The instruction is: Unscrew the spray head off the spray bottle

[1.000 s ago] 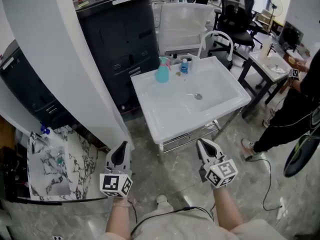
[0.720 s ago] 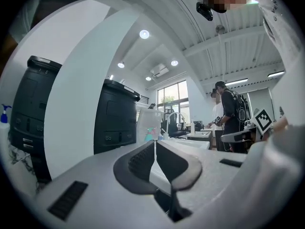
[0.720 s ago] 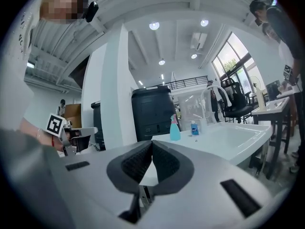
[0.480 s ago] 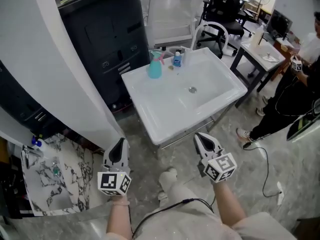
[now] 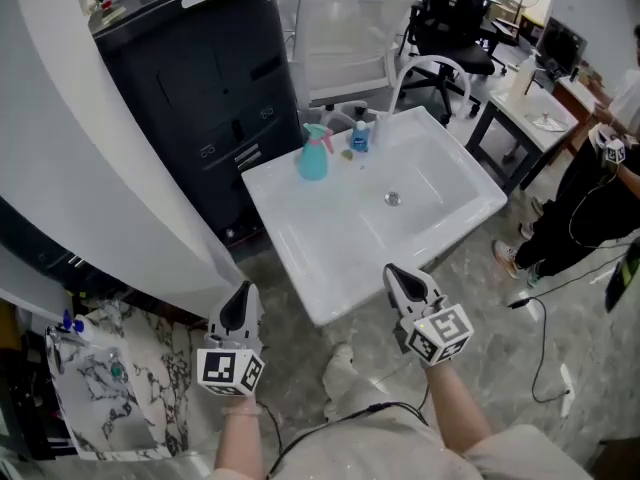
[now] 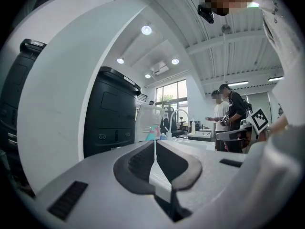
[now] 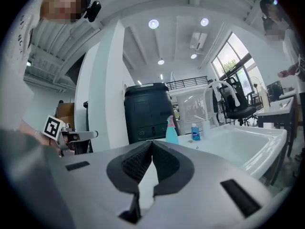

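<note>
A teal spray bottle (image 5: 313, 154) with a pink spray head stands upright at the back left corner of the white sink (image 5: 300, 258); it also shows in the right gripper view as the teal spray bottle (image 7: 171, 130) and, small and far, in the left gripper view as the bottle (image 6: 151, 133). My left gripper (image 5: 240, 306) hangs shut and empty over the floor, left of the sink's near corner. My right gripper (image 5: 398, 278) is shut and empty just over the sink's front edge. Both point toward the sink, well short of the bottle.
A small blue bottle (image 5: 359, 138) and a white faucet (image 5: 430, 73) stand at the sink's back. A black cabinet (image 5: 200, 88) and a white pillar (image 5: 90, 178) rise left. Office chairs (image 5: 455, 18), a side table (image 5: 535, 118) and a person (image 5: 600, 198) are right. Cables lie on the floor.
Both grippers have moved forward toward the sink, still shut. The sink and bottle sit nearer and larger in the head view; the right gripper now reaches the sink's front edge.
</note>
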Action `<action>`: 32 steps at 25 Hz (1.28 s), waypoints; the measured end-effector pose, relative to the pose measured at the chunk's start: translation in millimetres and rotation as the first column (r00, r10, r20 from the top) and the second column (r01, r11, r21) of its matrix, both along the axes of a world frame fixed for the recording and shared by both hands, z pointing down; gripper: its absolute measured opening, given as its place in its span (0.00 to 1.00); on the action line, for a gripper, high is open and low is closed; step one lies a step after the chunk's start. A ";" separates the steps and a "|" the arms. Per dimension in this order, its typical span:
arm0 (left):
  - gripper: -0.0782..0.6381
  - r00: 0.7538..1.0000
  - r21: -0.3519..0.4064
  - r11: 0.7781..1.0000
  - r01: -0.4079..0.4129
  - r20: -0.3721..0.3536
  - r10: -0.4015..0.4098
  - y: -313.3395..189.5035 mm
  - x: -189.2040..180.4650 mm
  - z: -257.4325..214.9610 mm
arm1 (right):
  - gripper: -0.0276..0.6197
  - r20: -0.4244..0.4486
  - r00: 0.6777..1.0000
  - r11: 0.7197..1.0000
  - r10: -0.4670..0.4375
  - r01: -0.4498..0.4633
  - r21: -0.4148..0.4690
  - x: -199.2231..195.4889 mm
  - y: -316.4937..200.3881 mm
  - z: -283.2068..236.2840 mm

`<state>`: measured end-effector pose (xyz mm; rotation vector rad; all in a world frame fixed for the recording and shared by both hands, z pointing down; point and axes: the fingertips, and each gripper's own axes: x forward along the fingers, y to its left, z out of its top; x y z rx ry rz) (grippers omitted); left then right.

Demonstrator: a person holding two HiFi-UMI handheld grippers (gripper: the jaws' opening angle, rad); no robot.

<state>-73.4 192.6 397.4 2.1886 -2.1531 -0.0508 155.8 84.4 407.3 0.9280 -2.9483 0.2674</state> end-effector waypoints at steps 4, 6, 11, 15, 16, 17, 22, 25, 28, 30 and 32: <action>0.13 1.000 0.006 1.000 -0.019 0.000 0.019 -36.1 -8.7 -0.2 | 0.05 -0.019 1.000 1.000 -0.004 0.005 0.011 -11.9 -30.2 0.6; 0.13 0.999 0.008 0.999 -0.032 -0.007 0.032 -54.1 -12.3 0.0 | 0.05 -0.033 0.999 1.000 -0.002 0.003 0.012 -18.4 -46.8 0.8; 0.13 0.998 0.016 0.997 -0.070 -0.009 0.070 -92.0 -22.1 1.1 | 0.05 -0.061 0.998 1.000 -0.013 0.014 0.017 -37.0 -81.4 3.1; 0.13 0.997 0.019 0.997 -0.072 -0.015 0.072 -123.0 -32.7 0.7 | 0.05 -0.080 0.996 0.999 -0.028 0.030 0.022 -51.7 -109.0 1.5; 0.13 0.997 0.022 0.997 -0.074 -0.017 0.074 -129.3 -34.0 0.5 | 0.05 -0.081 0.996 0.999 -0.033 0.035 0.023 -54.3 -114.9 1.0; 0.13 0.997 0.026 0.997 -0.078 -0.021 0.079 -135.2 -34.9 0.0 | 0.05 -0.082 0.996 0.999 -0.037 0.039 0.024 -56.9 -120.5 0.5; 0.13 0.992 0.018 0.992 -0.121 -0.040 0.122 -165.3 -37.1 -4.0 | 0.05 -0.089 0.994 0.998 -0.064 0.066 0.019 -73.5 -145.8 -6.4; 0.13 0.988 0.015 0.989 -0.148 -0.035 0.149 -180.6 -36.2 -5.6 | 0.05 -0.094 0.992 0.996 -0.083 0.085 0.019 -82.0 -154.5 -8.0; 0.13 0.983 0.009 0.984 -0.179 -0.032 0.179 -201.4 -38.8 -4.0 | 0.06 -0.107 0.990 0.995 -0.093 0.097 0.025 -93.8 -168.0 -8.5; 0.13 0.978 0.002 0.979 -0.206 -0.041 0.205 -217.2 -39.9 -0.7 | 0.09 -0.112 0.989 0.995 -0.092 0.095 0.024 -100.3 -178.4 -8.6; 0.13 0.969 -0.002 0.971 -0.241 -0.055 0.241 -233.7 -39.7 3.1 | 0.13 -0.119 0.989 0.996 -0.083 0.086 0.019 -105.7 -189.5 -8.4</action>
